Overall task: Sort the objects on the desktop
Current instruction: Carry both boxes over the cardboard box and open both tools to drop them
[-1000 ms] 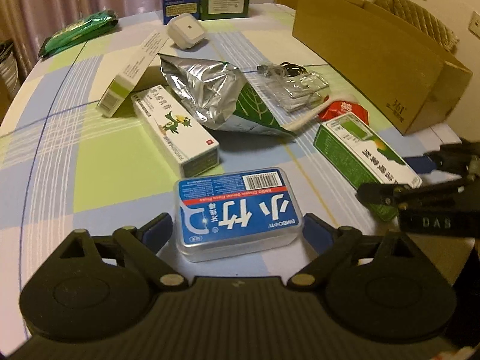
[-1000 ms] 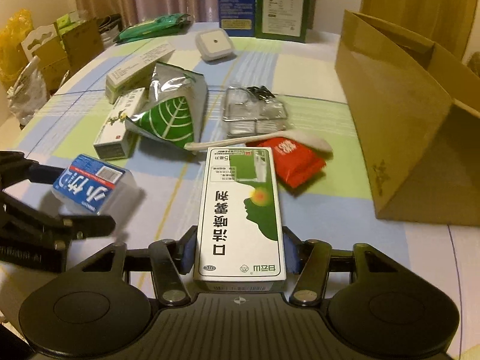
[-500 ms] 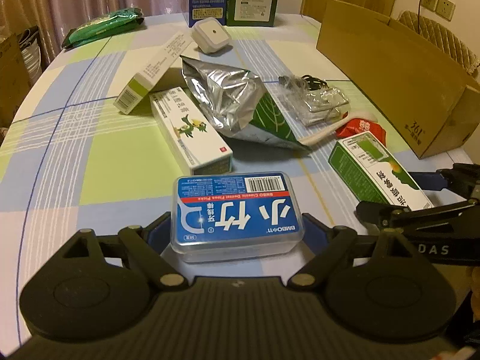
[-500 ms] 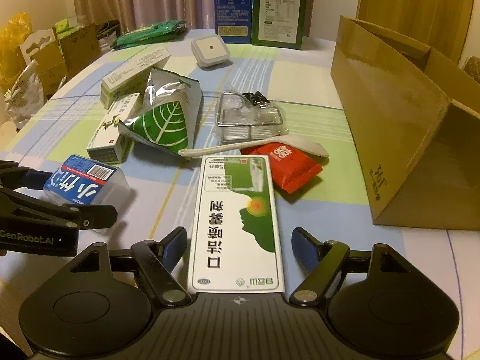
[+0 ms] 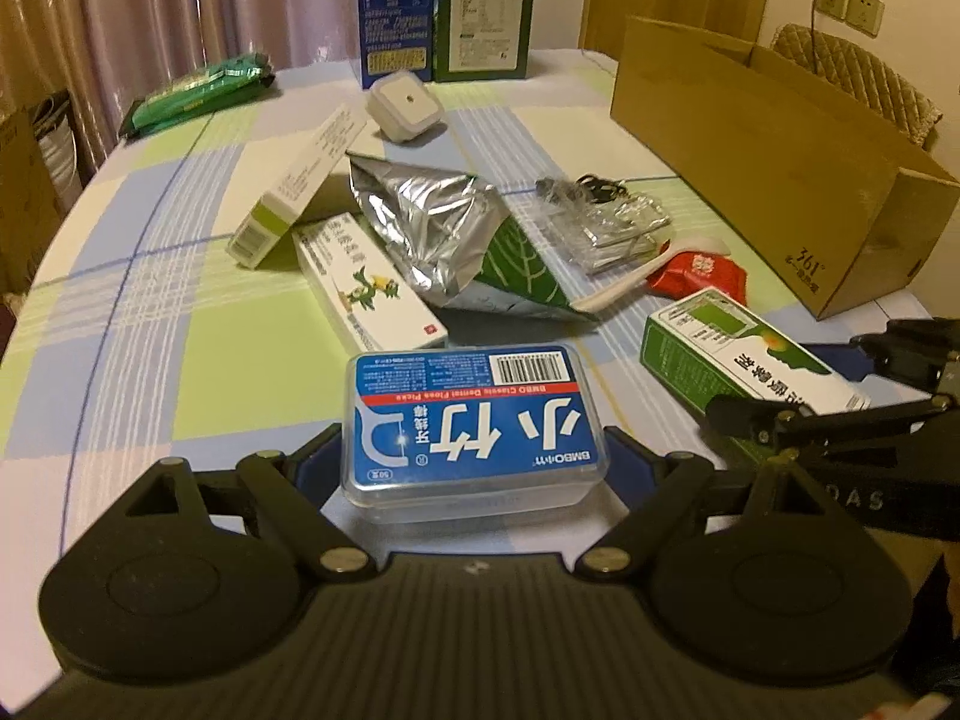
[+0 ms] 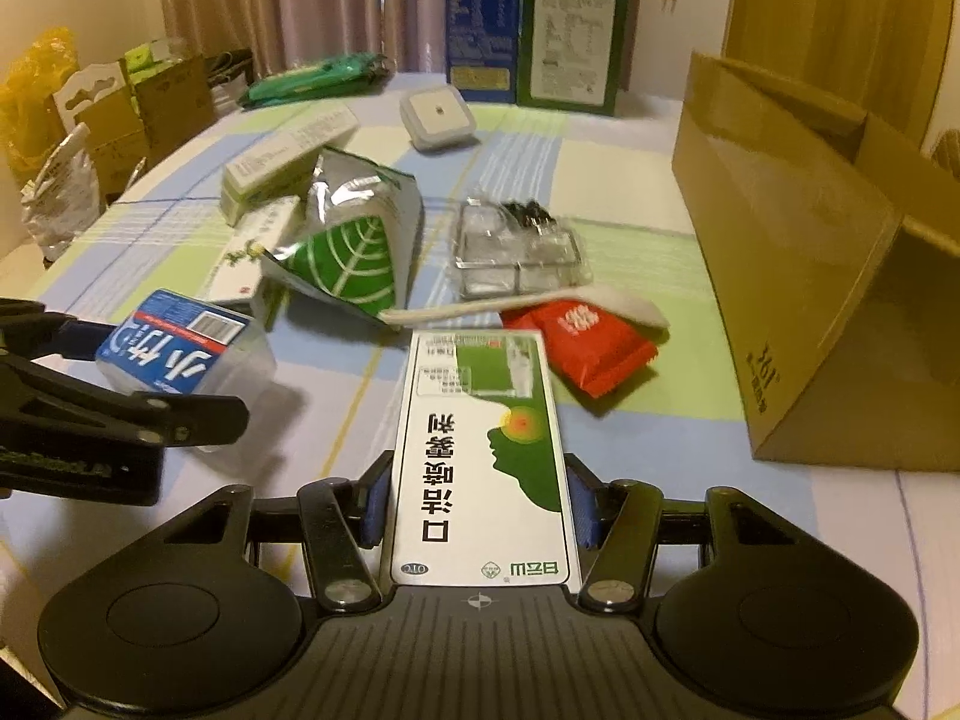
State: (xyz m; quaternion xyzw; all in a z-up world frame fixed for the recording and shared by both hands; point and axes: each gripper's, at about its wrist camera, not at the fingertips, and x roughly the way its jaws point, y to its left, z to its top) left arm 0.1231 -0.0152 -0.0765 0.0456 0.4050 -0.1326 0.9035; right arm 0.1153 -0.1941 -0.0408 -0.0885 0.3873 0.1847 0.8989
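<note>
Left tongs (image 5: 474, 465): blue pads pressed against both sides of the clear dental floss box (image 5: 471, 420), which is gripped at the near edge of the checked counter (image 5: 180, 360). Right tongs (image 6: 477, 504): jaws closing, with the green-and-white spray carton (image 6: 480, 456) between them; pads appear to touch its long sides, though blur makes this uncertain. Beyond both lie a foil pouch (image 5: 444, 240), a red packet (image 6: 576, 342) and an open cardboard box (image 5: 780, 162).
</note>
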